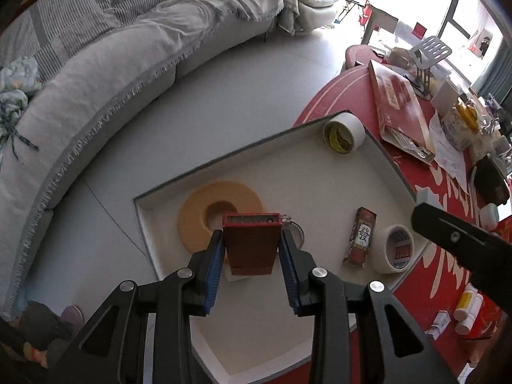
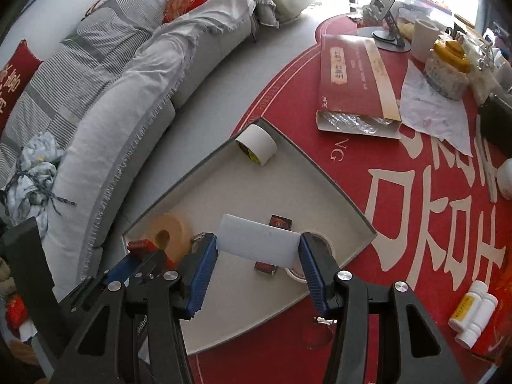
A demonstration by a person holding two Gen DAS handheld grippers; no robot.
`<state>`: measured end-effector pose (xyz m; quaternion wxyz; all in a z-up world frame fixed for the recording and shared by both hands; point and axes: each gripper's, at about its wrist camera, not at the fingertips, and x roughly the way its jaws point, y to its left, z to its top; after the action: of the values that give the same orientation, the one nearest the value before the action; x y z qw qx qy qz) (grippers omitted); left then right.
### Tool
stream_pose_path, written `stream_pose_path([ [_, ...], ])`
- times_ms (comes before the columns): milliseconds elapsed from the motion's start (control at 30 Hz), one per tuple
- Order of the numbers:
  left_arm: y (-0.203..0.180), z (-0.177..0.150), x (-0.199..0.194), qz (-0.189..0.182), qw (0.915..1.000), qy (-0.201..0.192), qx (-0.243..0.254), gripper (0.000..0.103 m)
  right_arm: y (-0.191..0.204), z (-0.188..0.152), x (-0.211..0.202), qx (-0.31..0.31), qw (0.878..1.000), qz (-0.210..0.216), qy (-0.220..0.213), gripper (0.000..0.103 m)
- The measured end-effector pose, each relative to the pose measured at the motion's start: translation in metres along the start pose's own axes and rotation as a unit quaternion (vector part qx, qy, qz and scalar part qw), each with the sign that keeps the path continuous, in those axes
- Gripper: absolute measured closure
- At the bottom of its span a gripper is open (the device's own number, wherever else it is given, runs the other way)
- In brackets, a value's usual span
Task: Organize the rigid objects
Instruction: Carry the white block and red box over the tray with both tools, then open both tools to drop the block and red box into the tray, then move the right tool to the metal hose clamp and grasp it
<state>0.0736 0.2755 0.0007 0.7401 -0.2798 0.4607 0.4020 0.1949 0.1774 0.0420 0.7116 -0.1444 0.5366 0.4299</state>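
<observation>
My left gripper [image 1: 252, 243] is shut on a red box [image 1: 251, 243] and holds it above the grey tray [image 1: 224, 160], over a tan foam ring [image 1: 195, 214]. My right gripper [image 2: 257, 240] is shut on a white flat block [image 2: 257, 240] and holds it over the tray [image 2: 320, 172]. In the tray lie a white tape roll [image 1: 344, 134] at the far corner, a red pack with a Chinese character [image 1: 361, 238] and a second tape roll [image 1: 396, 248]. The left gripper with the red box [image 2: 140, 245] also shows in the right wrist view.
The tray sits on a round red table [image 2: 416, 224]. On the table are a long red gift box [image 2: 352, 73], paper, a jar, a phone stand and white pill bottles [image 2: 473, 313]. A grey sofa [image 1: 96, 80] curves along the left.
</observation>
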Motion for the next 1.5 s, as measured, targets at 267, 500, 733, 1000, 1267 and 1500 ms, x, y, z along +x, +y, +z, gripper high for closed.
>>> stream_pose_path([
  [267,0.001,0.002,0.011,0.006,1.0,0.005,0.002,0.066,0.004,0.003,0.012,-0.005,1.0,-0.005,0.009,0.049],
  [500,-0.007,0.0,0.017,0.011,0.9994,-0.002,0.033,0.008,0.006,0.005,0.031,-0.009,0.999,-0.01,0.033,0.039],
  [733,-0.007,-0.002,0.003,0.002,0.9986,-0.022,0.049,0.0,-0.009,-0.002,0.019,0.009,1.0,-0.018,0.018,0.009],
  [1000,-0.004,-0.023,-0.018,-0.026,0.9977,-0.027,0.056,0.0,-0.073,-0.074,-0.01,0.066,0.995,-0.073,0.014,0.009],
  [1267,-0.006,-0.046,-0.027,-0.026,0.9976,-0.014,0.063,0.0,-0.05,-0.105,0.012,-0.043,0.995,-0.088,0.033,0.009],
  [1500,0.005,-0.054,-0.032,-0.022,0.9984,-0.005,0.053,0.0,-0.027,-0.104,0.053,-0.083,0.987,-0.116,0.07,0.031],
])
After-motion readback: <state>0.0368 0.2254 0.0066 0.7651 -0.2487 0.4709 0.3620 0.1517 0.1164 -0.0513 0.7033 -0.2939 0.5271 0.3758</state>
